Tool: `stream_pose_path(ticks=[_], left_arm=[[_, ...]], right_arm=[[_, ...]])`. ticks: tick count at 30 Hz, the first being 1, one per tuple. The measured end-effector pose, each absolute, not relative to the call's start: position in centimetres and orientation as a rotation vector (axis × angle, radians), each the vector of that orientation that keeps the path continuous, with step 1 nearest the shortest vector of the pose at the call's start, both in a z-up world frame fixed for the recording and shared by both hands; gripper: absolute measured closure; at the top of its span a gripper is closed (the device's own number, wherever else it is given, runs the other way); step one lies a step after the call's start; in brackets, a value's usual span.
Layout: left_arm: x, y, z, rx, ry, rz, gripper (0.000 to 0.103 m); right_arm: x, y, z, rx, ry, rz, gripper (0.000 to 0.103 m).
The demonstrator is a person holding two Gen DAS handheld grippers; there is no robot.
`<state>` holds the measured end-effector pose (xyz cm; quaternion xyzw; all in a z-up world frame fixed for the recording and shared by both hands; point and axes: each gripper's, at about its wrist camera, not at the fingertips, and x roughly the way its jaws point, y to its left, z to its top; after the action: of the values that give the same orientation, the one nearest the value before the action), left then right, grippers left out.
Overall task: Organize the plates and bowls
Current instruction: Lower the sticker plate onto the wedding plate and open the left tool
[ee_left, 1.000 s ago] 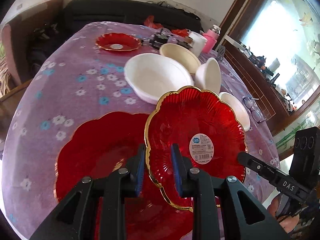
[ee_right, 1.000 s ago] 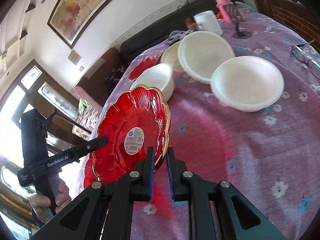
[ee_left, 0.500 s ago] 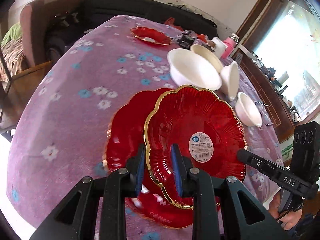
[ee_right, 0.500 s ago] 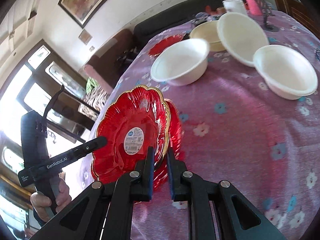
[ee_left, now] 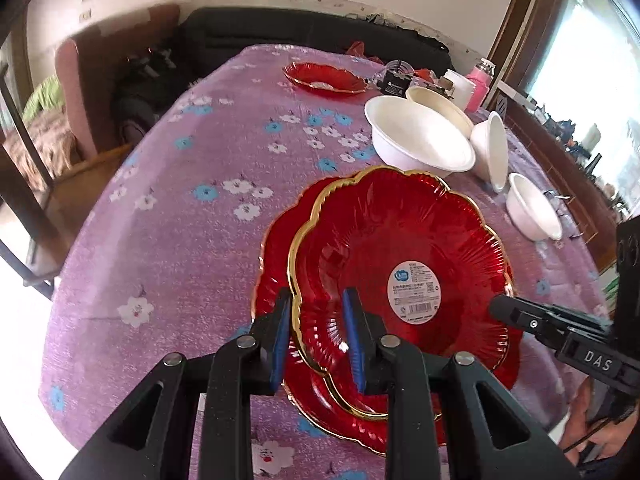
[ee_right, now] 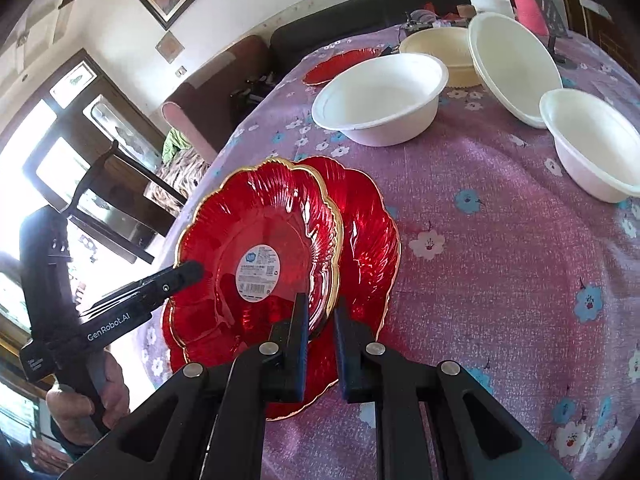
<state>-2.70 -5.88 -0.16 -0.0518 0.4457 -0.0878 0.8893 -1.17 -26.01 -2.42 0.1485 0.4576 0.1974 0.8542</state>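
A red gold-rimmed plate [ee_left: 400,248] with a white sticker lies tilted over a second red plate [ee_left: 276,248] on the purple flowered cloth. My left gripper [ee_left: 316,312] straddles the upper plate's near-left rim. Its jaws are opening, and the pads no longer seem to press the rim between them. From the other side my right gripper [ee_right: 321,312] is shut on the same upper plate [ee_right: 256,224], over the lower plate [ee_right: 368,232]. A third red plate [ee_left: 324,78] sits far back. Several white bowls [ee_left: 416,140] stand beyond the plates.
A large white bowl [ee_right: 380,96], a cream bowl [ee_right: 440,52], a tilted bowl [ee_right: 512,64] and a smaller bowl [ee_right: 592,144] crowd the right. A pink bottle [ee_left: 478,84] and clutter stand at the back. A chair [ee_left: 80,92] is off the table's left edge [ee_left: 80,280].
The held plate came down over the second red plate and now sits close on it. Both grippers moved with it. The left jaws stand slightly wider.
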Motion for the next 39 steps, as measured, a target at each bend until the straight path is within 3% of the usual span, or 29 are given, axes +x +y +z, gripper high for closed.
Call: stream_pose_path(ticks=[2, 13, 20, 35, 39], left_arm=[[-2.9, -5.9, 0.0, -0.085, 0.91, -0.169, 0.065], [-3.1, -6.2, 0.1, -0.069, 0.887, -0.179, 0.059], [-3.6, -6.5, 0.2, -0.065, 0.868, -0.179, 0.053], [-4.4, -9.1, 1.0, 0.001, 0.809, -0.158, 0.044], [-4.9, -10.6, 1.0, 0.045, 0.779, -0.143, 0.043]], right_arm=[[-1.2, -25.6, -2.5, 0.296, 0.963, 0.415, 0.09], [-1.0, -25.5, -2.7, 0.271, 0.968, 0.405, 0.088], [-1.6, -26.7, -2.0, 0.285, 0.946, 0.394, 0.077], [-2.6, -32.6, -1.4, 0.423, 0.876, 0.332, 0.076], [-2.7, -34.5, -2.2, 0.45, 0.876, 0.295, 0.07]])
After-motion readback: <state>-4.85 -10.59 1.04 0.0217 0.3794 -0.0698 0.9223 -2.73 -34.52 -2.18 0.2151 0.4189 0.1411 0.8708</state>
